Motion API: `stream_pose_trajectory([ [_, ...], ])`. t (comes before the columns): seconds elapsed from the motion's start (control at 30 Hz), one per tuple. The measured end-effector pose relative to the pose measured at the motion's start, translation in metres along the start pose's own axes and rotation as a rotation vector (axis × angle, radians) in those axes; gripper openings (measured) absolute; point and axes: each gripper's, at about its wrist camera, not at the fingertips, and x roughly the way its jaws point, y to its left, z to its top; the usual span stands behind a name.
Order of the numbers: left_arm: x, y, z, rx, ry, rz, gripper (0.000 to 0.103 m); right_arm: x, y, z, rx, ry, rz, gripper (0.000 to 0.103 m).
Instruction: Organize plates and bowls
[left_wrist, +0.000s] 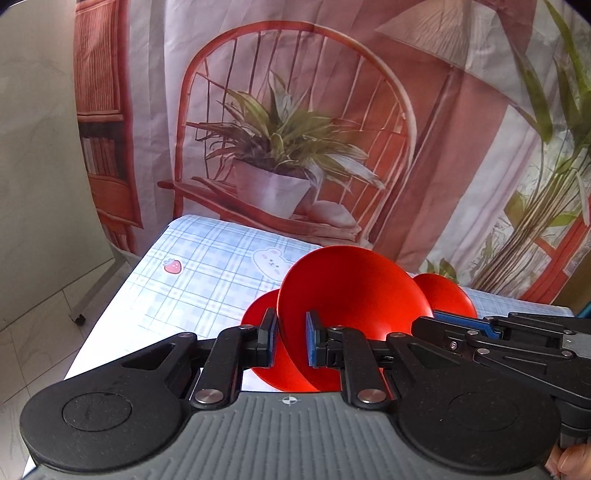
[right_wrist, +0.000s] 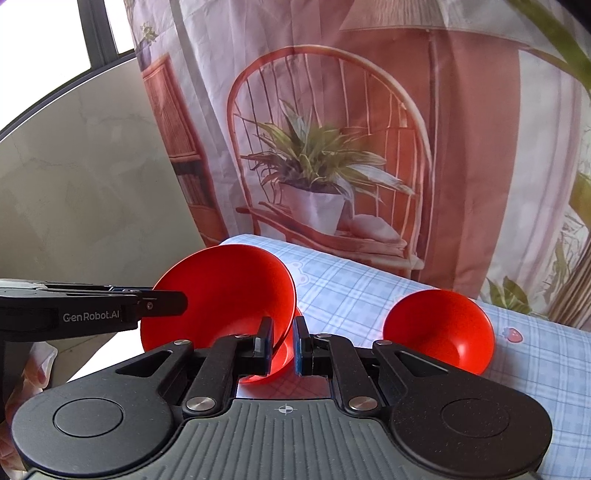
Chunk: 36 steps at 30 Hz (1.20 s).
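Lettering "GenRobot.AI" marks the left hand-held gripper gripping red bowl.

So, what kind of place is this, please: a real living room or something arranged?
Probably a staged recording corner, not a real living room. The chair and plant are only printed on a hanging backdrop cloth. In front stands a table with a checked cloth, beside a plain wall.

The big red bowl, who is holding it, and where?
Both grippers hold the big red bowl by its rim: left gripper on one side, right gripper on the opposite side.
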Motion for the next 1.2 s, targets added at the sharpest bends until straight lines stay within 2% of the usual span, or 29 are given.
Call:
stream_pose_trajectory([
  [0.23, 0.036, 0.011, -0.001, 0.019, 0.054, 0.044, 0.017, 0.049, 0.002, 0.004, -0.021, 0.055, -0.034, 0.01],
  [0.47, 0.052, 0.016, -0.005, 0.037, 0.082, 0.035, 0.017, 0.078, 0.001, -0.005, -0.054, 0.105, -0.055, 0.01],
  [0.63, 0.057, 0.011, -0.008, 0.076, 0.089, 0.047, 0.017, 0.084, -0.002, -0.005, -0.062, 0.108, -0.064, 0.01],
  [1.2, 0.061, 0.009, -0.01, 0.108, 0.097, 0.064, 0.017, 0.091, 0.0, -0.01, -0.093, 0.121, -0.074, 0.009],
])
